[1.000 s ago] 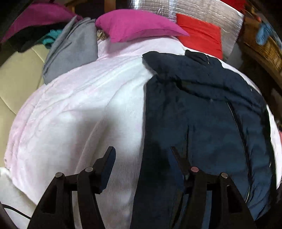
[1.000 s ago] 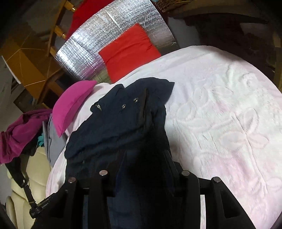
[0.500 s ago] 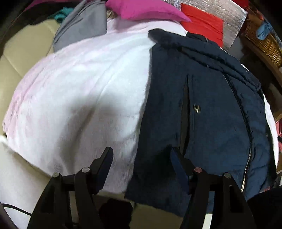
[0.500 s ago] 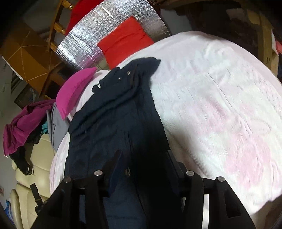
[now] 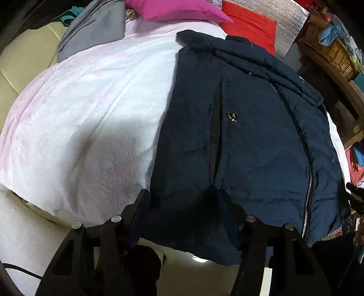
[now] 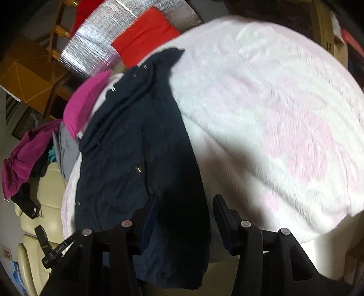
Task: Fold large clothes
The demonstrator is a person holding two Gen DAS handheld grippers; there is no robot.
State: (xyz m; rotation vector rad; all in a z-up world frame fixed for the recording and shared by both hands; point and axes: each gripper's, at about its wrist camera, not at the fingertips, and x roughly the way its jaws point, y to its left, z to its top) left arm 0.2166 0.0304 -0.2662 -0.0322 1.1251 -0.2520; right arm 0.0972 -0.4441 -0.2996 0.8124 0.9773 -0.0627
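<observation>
Left wrist view is showing the navy jacket (image 5: pixel 245 136) lying spread on the pale pink blanket (image 5: pixel 91 113), its collar toward the magenta pillow (image 5: pixel 177 10) and its hem hanging over the blanket's near edge. The left gripper (image 5: pixel 183 202) is hovering over that hem with its jaws spread wide, holding nothing. Beside the pillow a red cushion (image 5: pixel 248 27) is leaning on a silver foil panel (image 5: pixel 289 25), and a grey garment (image 5: pixel 91 29) is lying on the pillow's other side. Right wrist view is showing the right gripper (image 6: pixel 185 209) also gaping open, straddling the jacket's (image 6: pixel 141 164) dark edge where it is meeting the blanket (image 6: pixel 273 113).
</observation>
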